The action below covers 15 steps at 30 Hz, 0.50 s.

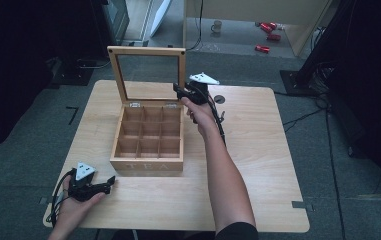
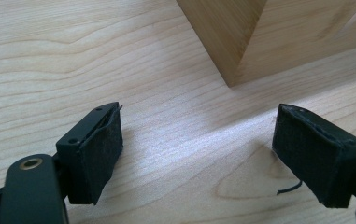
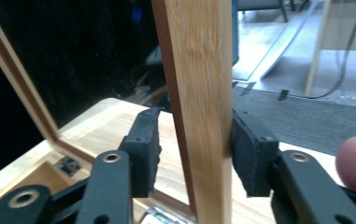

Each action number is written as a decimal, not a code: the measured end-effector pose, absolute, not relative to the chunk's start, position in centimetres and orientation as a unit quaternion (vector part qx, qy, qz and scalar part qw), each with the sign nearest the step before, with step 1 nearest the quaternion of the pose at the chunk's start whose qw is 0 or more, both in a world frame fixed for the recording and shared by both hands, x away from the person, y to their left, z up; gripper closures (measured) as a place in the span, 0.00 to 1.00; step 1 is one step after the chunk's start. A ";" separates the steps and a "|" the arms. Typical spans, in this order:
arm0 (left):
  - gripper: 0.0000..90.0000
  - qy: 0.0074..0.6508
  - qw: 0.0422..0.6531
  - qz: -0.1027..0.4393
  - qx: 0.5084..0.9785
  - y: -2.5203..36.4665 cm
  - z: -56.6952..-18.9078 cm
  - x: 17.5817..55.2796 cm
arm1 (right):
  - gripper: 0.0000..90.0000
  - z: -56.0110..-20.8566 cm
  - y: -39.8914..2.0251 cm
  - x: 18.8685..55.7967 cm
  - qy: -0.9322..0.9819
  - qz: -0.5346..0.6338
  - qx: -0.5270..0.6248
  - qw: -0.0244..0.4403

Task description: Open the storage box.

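A wooden tea box [image 1: 148,145] with several empty compartments stands mid-table, its glass-paned lid [image 1: 148,52] upright. My right gripper [image 1: 179,91] reaches the lid's right rail from the right. In the right gripper view that rail [image 3: 203,93] stands between the jaws of the right gripper [image 3: 196,144]; one pad [image 3: 252,156] lies against it, and a thin gap shows at the other pad. My left gripper [image 1: 109,182] rests near the table's front left corner, open with nothing between its jaws [image 2: 196,149]. The box's corner [image 2: 231,37] lies just ahead of it.
The wooden table [image 1: 258,150] has bare surface right of the box. A small dark disc [image 1: 219,99] lies on it behind the right hand. Beyond the table, a mug [image 1: 217,26] and red cans [image 1: 268,30] sit on the floor; cables run at the right.
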<state>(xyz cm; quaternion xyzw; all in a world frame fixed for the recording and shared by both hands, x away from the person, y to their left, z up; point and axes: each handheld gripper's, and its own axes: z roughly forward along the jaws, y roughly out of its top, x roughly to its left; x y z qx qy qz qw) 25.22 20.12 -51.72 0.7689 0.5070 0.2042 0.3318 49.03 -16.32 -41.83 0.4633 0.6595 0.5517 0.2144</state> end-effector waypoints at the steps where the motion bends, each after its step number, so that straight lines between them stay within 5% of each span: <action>1: 0.19 0.507 0.332 0.205 0.769 20.1 -51.7 25.2 | 0.66 -41.9 -16.3 49.1 0.657 0.549 0.468 0.219; 3: 0.19 0.507 0.332 0.204 0.769 20.1 -51.7 25.2 | 0.73 -42.0 -16.3 49.3 0.651 0.539 0.482 0.231; 15: 0.19 0.505 0.332 0.205 0.770 20.1 -51.7 25.3 | 0.75 -42.0 -15.5 50.2 0.651 0.516 0.503 0.239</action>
